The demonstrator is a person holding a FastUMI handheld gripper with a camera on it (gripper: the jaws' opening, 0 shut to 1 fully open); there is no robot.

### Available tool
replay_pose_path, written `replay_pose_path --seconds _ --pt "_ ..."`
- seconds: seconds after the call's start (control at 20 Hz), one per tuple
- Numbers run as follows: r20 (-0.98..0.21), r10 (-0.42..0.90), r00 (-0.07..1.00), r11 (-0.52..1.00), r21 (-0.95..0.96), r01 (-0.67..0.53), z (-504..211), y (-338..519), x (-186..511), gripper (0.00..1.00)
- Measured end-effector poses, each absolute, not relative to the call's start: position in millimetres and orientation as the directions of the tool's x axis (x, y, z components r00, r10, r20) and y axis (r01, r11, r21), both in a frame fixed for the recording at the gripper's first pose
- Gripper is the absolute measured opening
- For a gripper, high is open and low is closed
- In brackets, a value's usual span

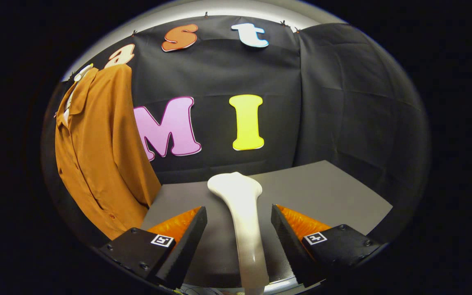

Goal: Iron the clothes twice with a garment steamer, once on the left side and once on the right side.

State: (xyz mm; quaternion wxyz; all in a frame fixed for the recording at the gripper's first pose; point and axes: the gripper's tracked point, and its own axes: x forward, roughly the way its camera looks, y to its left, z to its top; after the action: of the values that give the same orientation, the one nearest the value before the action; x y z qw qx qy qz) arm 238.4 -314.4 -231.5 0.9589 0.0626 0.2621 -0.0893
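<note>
Both fingers of your gripper (239,229) spread, steamer (244,221) untouched between them, long axis toward 12; shirt (100,155) hangs at 10

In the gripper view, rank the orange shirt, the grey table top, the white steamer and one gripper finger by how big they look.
1. orange shirt and grey table top: look about alike, unranked.
2. white steamer, lying between the open fingers of the gripper, touching neither.
3. One finger: close to the camera, so its rank is unsure.

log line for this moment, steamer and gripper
gripper: open, astride steamer | steamer: on table, ungrasped | shirt: hanging, beyond left finger
</note>
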Motion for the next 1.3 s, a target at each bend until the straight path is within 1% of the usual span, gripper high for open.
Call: replay_pose_path --seconds 0.25,0.35,0.45,0.5,0.55,0.65,0.75,0.8,1.3 --pt "-0.595 -0.165 0.786 0.964 0.071 0.257 -261.2 -330.9 246.8 0.99" --pt "-0.626 -0.157 0.764 0.964 0.071 0.256 -269.8 -330.2 248.8 0.99" --pt "-0.658 -0.147 0.738 0.967 0.06 0.247 -279.3 -326.5 246.7 0.94" --pt "-0.676 -0.147 0.722 0.968 0.054 0.247 -284.0 -326.5 244.2 0.87" --pt "-0.692 -0.142 0.708 0.967 0.055 0.248 -288.4 -326.7 244.6 0.84" --pt "-0.693 -0.146 0.706 0.965 0.058 0.257 -295.7 -328.6 247.7 0.62" --pt "-0.688 -0.134 0.713 0.965 0.072 0.251 -284.1 -327.1 242.0 0.48" --pt "-0.682 -0.127 0.72 0.965 0.085 0.25 -282.6 -326.6 241.8 0.43" --pt "-0.602 -0.116 0.79 0.96 0.136 0.244 -243.6 -327.3 229.9 0.43"
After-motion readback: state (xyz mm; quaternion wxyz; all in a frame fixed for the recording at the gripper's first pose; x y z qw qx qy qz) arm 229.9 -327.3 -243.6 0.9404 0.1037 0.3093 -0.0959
